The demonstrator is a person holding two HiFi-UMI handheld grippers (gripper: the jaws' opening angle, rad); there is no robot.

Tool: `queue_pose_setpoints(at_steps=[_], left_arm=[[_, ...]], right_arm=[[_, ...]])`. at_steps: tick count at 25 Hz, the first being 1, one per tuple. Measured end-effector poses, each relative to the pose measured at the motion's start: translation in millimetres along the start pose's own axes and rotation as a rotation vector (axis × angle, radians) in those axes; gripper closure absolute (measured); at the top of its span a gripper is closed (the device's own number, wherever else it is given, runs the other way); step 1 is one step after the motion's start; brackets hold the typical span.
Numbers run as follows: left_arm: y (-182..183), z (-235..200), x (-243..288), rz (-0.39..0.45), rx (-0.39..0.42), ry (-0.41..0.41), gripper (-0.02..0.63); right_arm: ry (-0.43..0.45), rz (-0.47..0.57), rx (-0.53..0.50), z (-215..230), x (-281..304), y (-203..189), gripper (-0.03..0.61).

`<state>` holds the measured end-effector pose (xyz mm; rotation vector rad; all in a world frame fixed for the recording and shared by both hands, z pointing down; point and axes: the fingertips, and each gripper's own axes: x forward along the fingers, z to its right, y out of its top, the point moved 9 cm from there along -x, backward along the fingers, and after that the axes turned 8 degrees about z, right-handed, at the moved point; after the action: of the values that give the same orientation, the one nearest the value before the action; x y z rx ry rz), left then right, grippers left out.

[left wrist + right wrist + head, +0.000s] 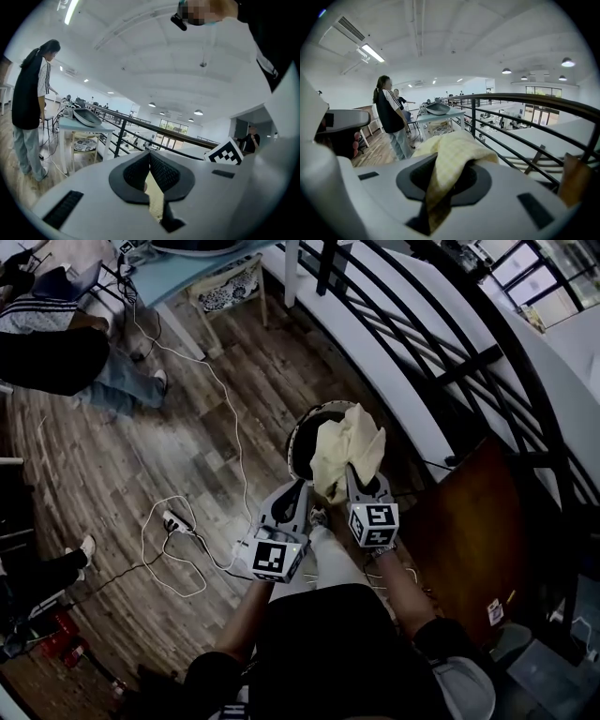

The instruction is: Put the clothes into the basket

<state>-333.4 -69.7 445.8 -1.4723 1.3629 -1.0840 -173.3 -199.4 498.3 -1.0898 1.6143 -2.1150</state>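
Cloth [349, 454] clamped in right gripper [443, 176] fingers; left gripper [150, 159] fingers pinch its edge.

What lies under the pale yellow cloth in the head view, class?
A dark round basket sits below the pale yellow cloth. Only its left rim and a little of its inside show. The rest, and anything in it, is covered by the cloth.
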Motion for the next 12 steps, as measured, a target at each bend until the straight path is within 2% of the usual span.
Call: queue_pose_setpoints(at_steps=[12], left_arm=[[-37,-34,21,-0.019,-0.007,-0.049,0.601]], right_arm=[[-0.07,-0.045,0.008,-1,32,-46,0.502]])
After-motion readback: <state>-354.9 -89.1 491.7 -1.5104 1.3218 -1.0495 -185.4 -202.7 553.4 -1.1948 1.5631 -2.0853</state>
